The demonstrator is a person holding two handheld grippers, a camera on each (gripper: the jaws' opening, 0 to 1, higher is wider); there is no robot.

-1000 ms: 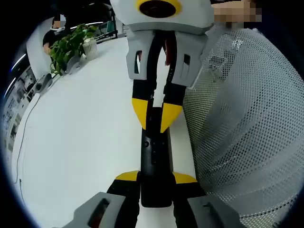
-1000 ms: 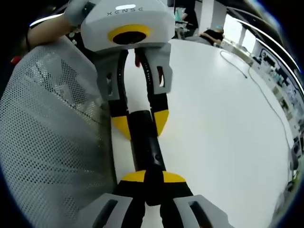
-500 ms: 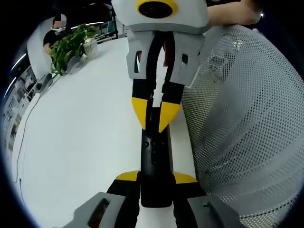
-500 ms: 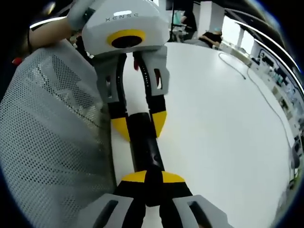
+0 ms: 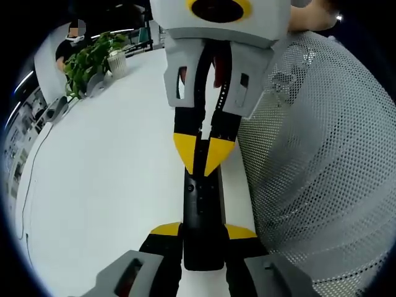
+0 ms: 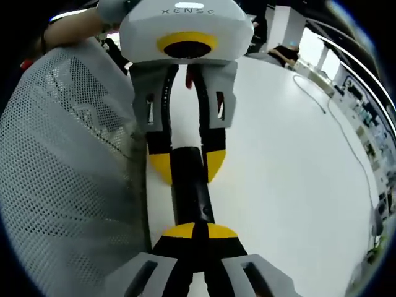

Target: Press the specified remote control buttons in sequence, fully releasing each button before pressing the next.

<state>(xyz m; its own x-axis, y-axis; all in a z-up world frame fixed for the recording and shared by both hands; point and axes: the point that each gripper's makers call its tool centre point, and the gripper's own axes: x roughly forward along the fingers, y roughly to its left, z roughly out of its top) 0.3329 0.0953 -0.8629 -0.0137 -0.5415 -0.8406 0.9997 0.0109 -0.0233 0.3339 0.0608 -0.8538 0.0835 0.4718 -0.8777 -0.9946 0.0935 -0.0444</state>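
Left gripper (image 5: 203, 232) clamps the near end of the remote control (image 5: 202, 204); right gripper (image 6: 193, 231), jaws together, rests on its buttons. Lift fully clear before the next press, I'd judge, holding the remote steady above the white table (image 5: 105, 167).

Right gripper (image 6: 199, 231) yellow tips closed together on near end of black remote (image 6: 190, 185) lying on white table (image 6: 284, 173), left gripper (image 6: 187, 166) opposite clamping its far end between its tips, white mesh garment (image 6: 68, 173) just beside remote's left.
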